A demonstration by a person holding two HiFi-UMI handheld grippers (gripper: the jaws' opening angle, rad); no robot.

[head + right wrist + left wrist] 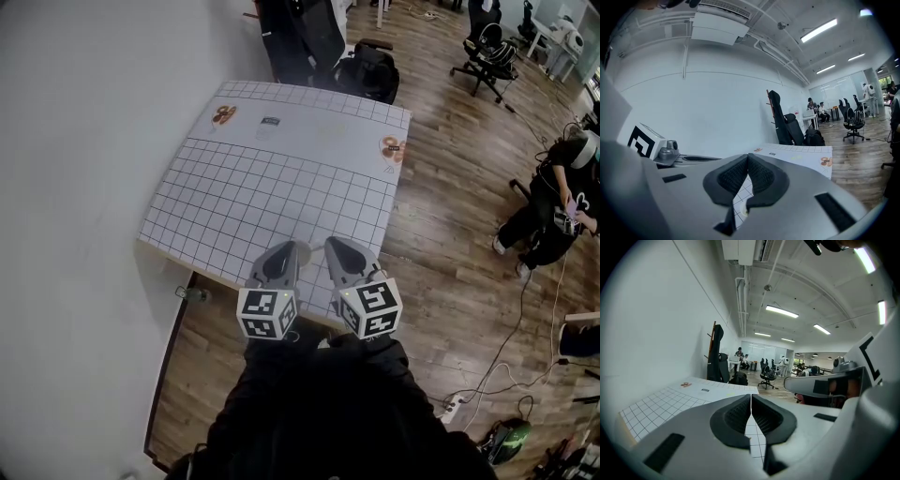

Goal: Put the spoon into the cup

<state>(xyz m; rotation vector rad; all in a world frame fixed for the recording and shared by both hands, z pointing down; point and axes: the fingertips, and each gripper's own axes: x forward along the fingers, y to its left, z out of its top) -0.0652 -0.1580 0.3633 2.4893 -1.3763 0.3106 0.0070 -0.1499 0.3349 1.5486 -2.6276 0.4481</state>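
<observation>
— Where do we have the claws?

— Both are over the near edge of the table [281, 187], side by side, tips pointing away from us across the grid. The left claw [300, 247] sits just beside the right claw [329, 243]. Their tips are near each other but apart.

— And the jaws?

— In the left gripper view we see the two dark pads pressed together along one thin seam, with nothing between them. The right gripper view gives us the same: pads meeting at the tip, nothing held. So both claws are closed and empty.

— Where are the spoon and cup?

— We cannot tell; we find neither in any view. On the grid we make out only flat marks. There is a left print [223, 114] in orange at the far left corner and a right print [393, 147] in orange at the far right edge. A small dark label [270, 122] lies between them, nearer the left one.

— What else do we have around us?

— A white wall [75, 141] runs along the table's left side. Just past the far edge sits a black bag [370, 70], with a dark coat [300, 33] hanging beside it. The wood floor [450, 272] spreads out to the right, where we see an office chair [487, 52] far off. A person [553, 202] sits low near the right edge of the head view. Each claw carries its marker cube, the left cube [267, 312] and the right cube [370, 309]. Both cubes are just above our dark sleeves [319, 412].
</observation>
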